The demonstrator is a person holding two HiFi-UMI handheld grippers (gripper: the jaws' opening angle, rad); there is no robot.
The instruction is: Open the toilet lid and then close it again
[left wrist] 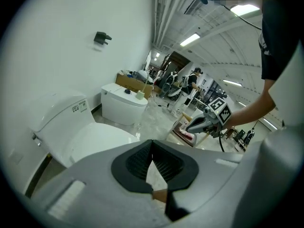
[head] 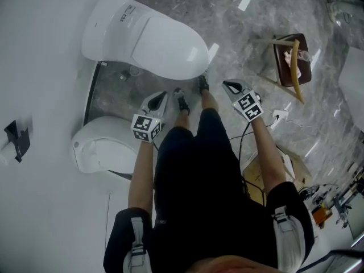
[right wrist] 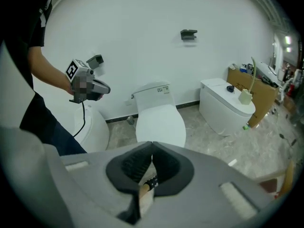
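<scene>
Nothing legible shows anywhere. The toilet has a small sticker on its tank, with dark print and small symbols too fine to read. The cube on the left claw and the one on the right claw bear black-and-white square markers, which are patterns with no letters or numbers.

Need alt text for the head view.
A person looks down at a white toilet with its lid closed, holding the left gripper and right gripper, jaws shut, above the marble floor. A second toilet stands at picture left.
</scene>
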